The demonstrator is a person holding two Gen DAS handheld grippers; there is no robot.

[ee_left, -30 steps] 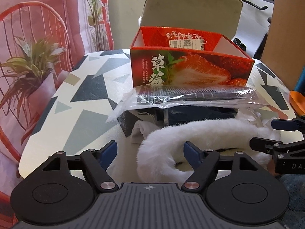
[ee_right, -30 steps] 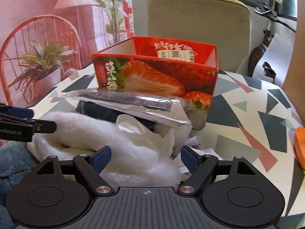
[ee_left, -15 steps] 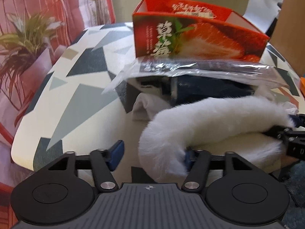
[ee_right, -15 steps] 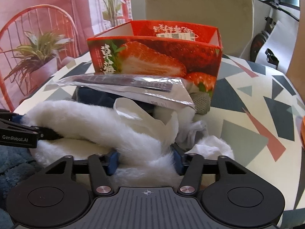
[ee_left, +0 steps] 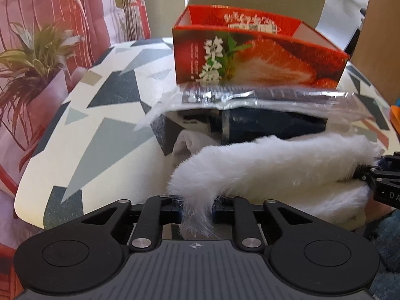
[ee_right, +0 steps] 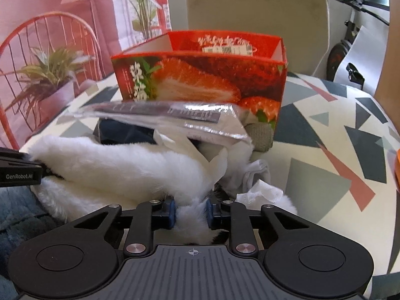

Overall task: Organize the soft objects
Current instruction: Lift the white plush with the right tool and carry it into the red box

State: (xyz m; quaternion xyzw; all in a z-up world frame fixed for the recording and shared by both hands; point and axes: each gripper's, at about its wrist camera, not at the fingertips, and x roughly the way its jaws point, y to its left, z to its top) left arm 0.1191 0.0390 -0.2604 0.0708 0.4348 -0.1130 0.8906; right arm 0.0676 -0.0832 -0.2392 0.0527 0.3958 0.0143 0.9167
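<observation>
A long white furry piece [ee_left: 275,165] lies curled at the near edge of the patterned table [ee_left: 100,125]. My left gripper [ee_left: 196,210] is closing on its left end, and the fur is squeezed between the blue pads. My right gripper [ee_right: 191,212] is closing on the other end of the white furry piece [ee_right: 125,165], pads pressed into the fur. Each gripper also shows at the edge of the other's view. Behind the fur lies a clear plastic packet [ee_left: 262,97] on a dark folded item [ee_left: 275,125]. A red strawberry box [ee_right: 200,75] stands open at the back.
White socks [ee_right: 257,175] and a grey-green pad [ee_right: 260,135] lie right of the fur by the box corner. A beige chair [ee_right: 255,12] stands behind the table. An orange object [ee_right: 397,170] sits at the table's right edge. Blue fluffy fabric [ee_right: 17,212] is at lower left.
Both grippers went from wide open to closed on the ends of the white fur. The left end of the fur now hangs pinched between the left pads.
</observation>
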